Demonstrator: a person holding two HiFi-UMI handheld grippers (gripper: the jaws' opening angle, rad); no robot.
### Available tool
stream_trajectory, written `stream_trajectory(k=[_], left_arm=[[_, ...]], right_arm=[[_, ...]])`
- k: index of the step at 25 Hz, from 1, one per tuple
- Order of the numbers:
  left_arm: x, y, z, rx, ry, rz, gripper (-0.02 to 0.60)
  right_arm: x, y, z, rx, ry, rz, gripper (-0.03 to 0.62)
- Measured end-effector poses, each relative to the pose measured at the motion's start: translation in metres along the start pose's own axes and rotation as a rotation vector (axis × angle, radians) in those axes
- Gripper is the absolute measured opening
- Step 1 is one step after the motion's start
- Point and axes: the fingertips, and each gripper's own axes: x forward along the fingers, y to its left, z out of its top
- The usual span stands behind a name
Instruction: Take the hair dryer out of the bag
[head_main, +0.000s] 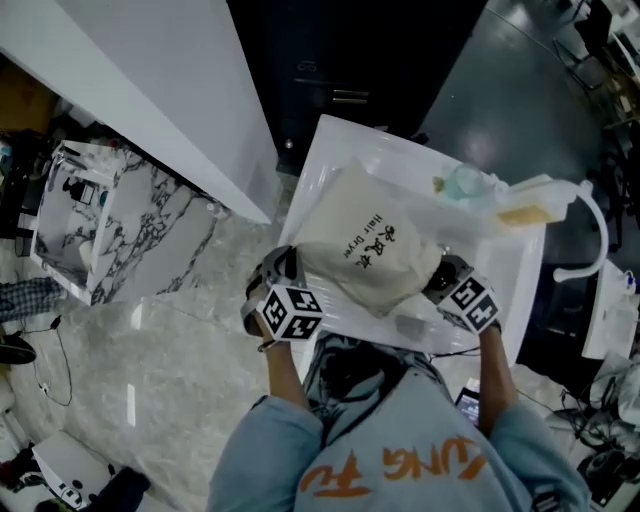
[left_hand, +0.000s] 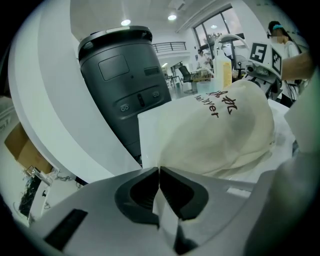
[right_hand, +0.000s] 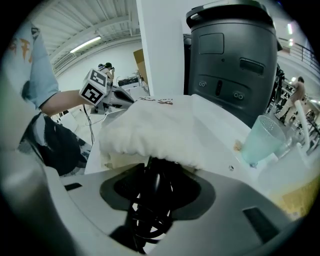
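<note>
A cream cloth bag (head_main: 368, 252) printed "Hair Dryer" lies on the white counter (head_main: 325, 160). My left gripper (head_main: 296, 264) is at the bag's left end. In the left gripper view its jaws (left_hand: 159, 171) are shut on a fold of the bag's cloth (left_hand: 225, 130). My right gripper (head_main: 438, 272) is at the bag's right end, at its mouth. Between its jaws (right_hand: 155, 172) sits the black hair dryer (right_hand: 151, 192) with its coiled cord, sticking out from under the bag (right_hand: 150, 125). The rest of the dryer is hidden inside.
A pale green cup (right_hand: 262, 137) and a yellow bar (head_main: 522, 215) stand at the counter's far right, by a white tap (head_main: 595, 225). A dark grey machine (left_hand: 125, 75) rises behind the counter. A white panel (head_main: 170, 90) runs along the left, over marble floor.
</note>
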Motion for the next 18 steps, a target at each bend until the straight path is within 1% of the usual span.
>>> stream_trajectory(k=[4,11,16,18], left_arm=[[0.002,0.009,-0.003,-0.013,0.019,0.034,0.011],[0.010,0.011,0.002,-0.031,0.024,0.062,0.011],[0.015,0.004,0.009,-0.035,0.027,0.055,0.011],[0.016,0.003,0.010,-0.037,0.030,0.058,0.011]], right_arm=[[-0.019,-0.002,-0.013,-0.009,0.012,-0.031,0.169],[-0.048,-0.009,-0.038,0.011,0.039,-0.092,0.169],[-0.058,-0.005,-0.054,0.047,0.039,-0.086,0.169],[-0.062,0.000,-0.058,0.044,0.037,-0.074,0.169]])
